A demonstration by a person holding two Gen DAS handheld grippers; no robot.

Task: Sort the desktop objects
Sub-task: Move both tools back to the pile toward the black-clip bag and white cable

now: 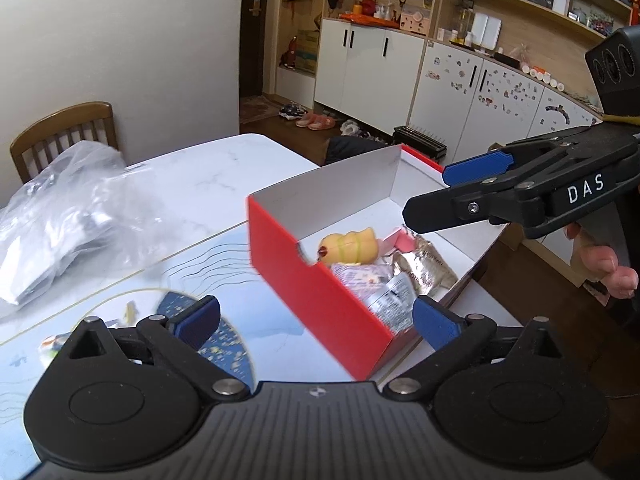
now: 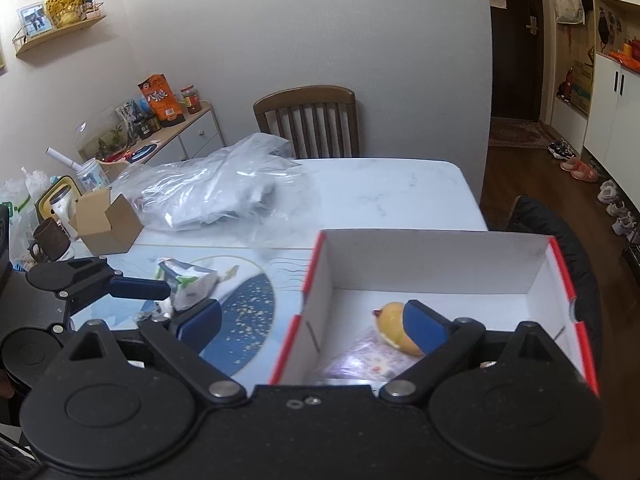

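Observation:
A red box with a white inside (image 1: pixel 320 300) (image 2: pixel 440 264) stands on the table. In it lie a yellow duck toy (image 1: pixel 350 246) (image 2: pixel 394 322), a pink-white packet (image 1: pixel 360 276) (image 2: pixel 368 360) and a gold foil packet (image 1: pixel 428 264). My left gripper (image 1: pixel 316 326) is open and empty, low in front of the box's red wall. My right gripper (image 2: pixel 316 326) is open and empty, straddling the box's left wall; it shows over the box's far right in the left wrist view (image 1: pixel 424 190). A white-green packet (image 2: pixel 188 284) lies on the mat by the left gripper's fingers (image 2: pixel 140 286).
A crumpled clear plastic bag (image 1: pixel 68 208) (image 2: pixel 216 184) lies on the white table (image 2: pixel 392 192). A small open cardboard box (image 2: pixel 106 220) and a brown mug (image 2: pixel 50 238) stand at the table's left. A wooden chair (image 2: pixel 312 116) stands behind. A dark blue disc marks the mat (image 2: pixel 248 312).

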